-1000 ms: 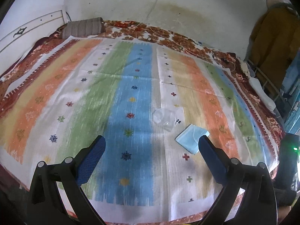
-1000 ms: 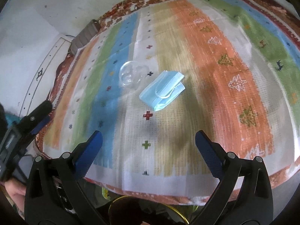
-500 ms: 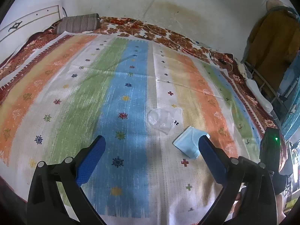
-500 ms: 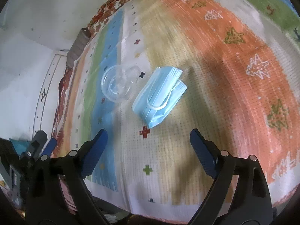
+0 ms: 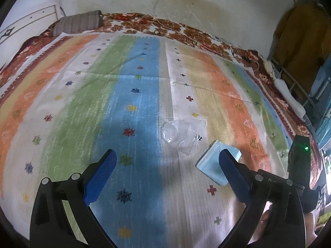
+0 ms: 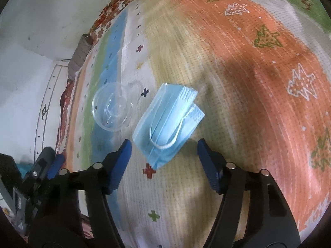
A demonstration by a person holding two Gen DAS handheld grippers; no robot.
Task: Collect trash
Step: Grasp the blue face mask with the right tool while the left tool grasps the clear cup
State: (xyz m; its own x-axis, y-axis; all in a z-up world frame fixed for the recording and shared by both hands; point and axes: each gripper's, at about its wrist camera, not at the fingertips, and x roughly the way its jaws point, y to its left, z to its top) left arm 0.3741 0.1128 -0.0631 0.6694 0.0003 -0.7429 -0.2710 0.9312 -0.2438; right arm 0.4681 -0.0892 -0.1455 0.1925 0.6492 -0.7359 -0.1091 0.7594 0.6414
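A folded blue face mask point(image 6: 167, 122) with a white ear loop lies on the striped bedspread. To its left lies a crushed clear plastic cup point(image 6: 112, 108). My right gripper point(image 6: 164, 147) hovers just short of the mask's near corner, its jaws closing, and the blue pads are not touching the mask. In the left wrist view the cup point(image 5: 182, 133) lies ahead and the mask point(image 5: 215, 165) is partly behind the right finger. My left gripper point(image 5: 167, 159) is open and holds nothing.
The striped bedspread point(image 5: 82, 103) covers a bed with a floral sheet along the far wall. A grey pillow point(image 5: 78, 22) lies at the far left. A metal rack and hanging clothes point(image 5: 298, 41) stand at the right. The right gripper's body point(image 5: 299, 159) shows its green light.
Both grippers have come down and closer to the trash. The right gripper's jaws have narrowed around the line to the mask, and its view has rolled. The mask and cup lie where they were.
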